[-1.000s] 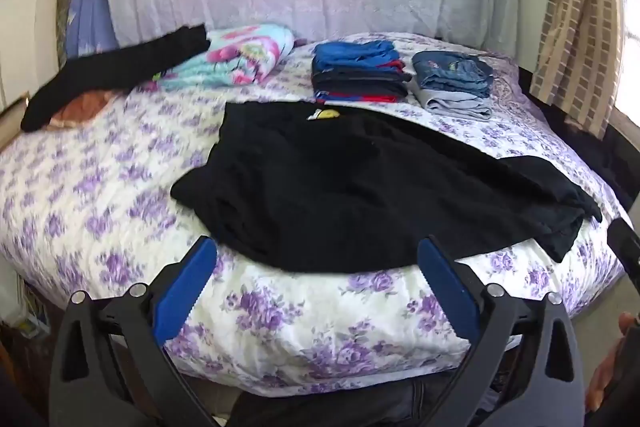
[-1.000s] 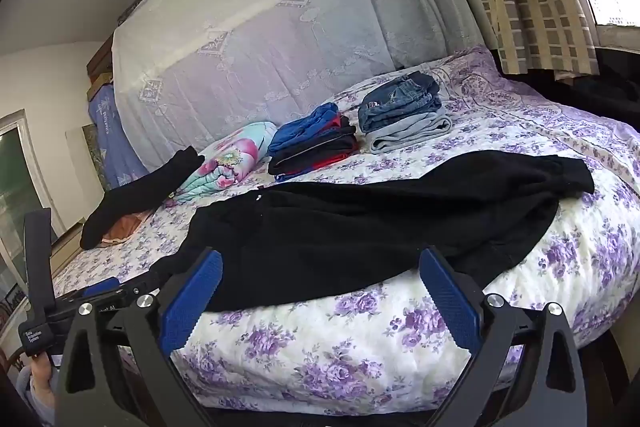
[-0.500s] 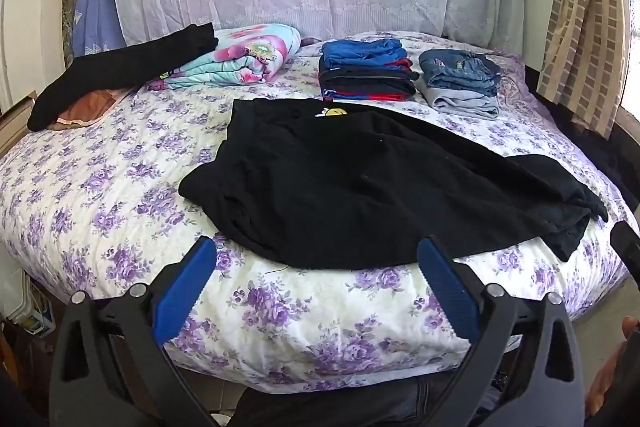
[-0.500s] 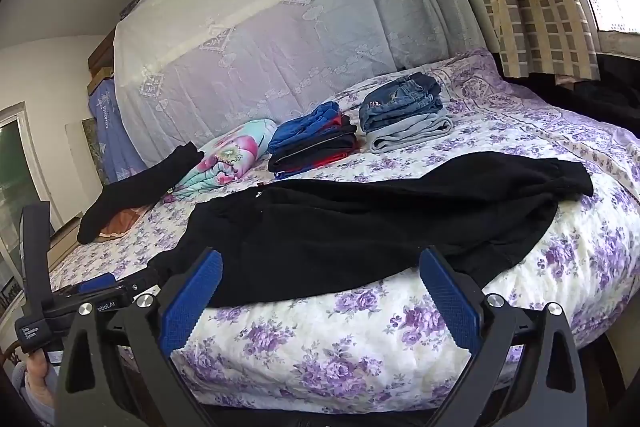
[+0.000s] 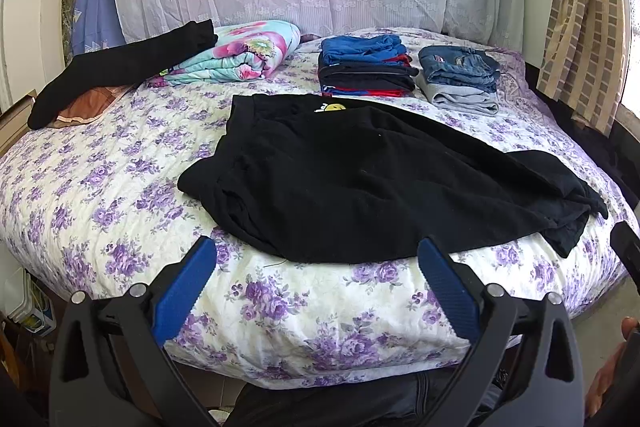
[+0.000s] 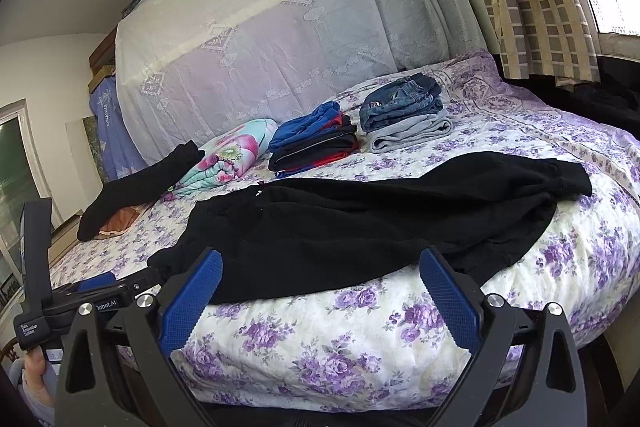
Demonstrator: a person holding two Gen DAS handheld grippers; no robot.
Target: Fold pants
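Black pants (image 5: 360,183) lie lengthwise across the bed (image 5: 100,195), waistband left.

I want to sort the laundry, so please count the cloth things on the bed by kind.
Unfolded black pants: 1
Stacks of folded clothes: 2
Rolled flowered blanket: 1
Long black garment at the far left: 1
Brown cloth under it: 1
Total: 6

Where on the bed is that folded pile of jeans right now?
The jeans pile sits at the far right of the bed near the checked curtain, atop a folded grey garment, right of the blue-and-red stack.
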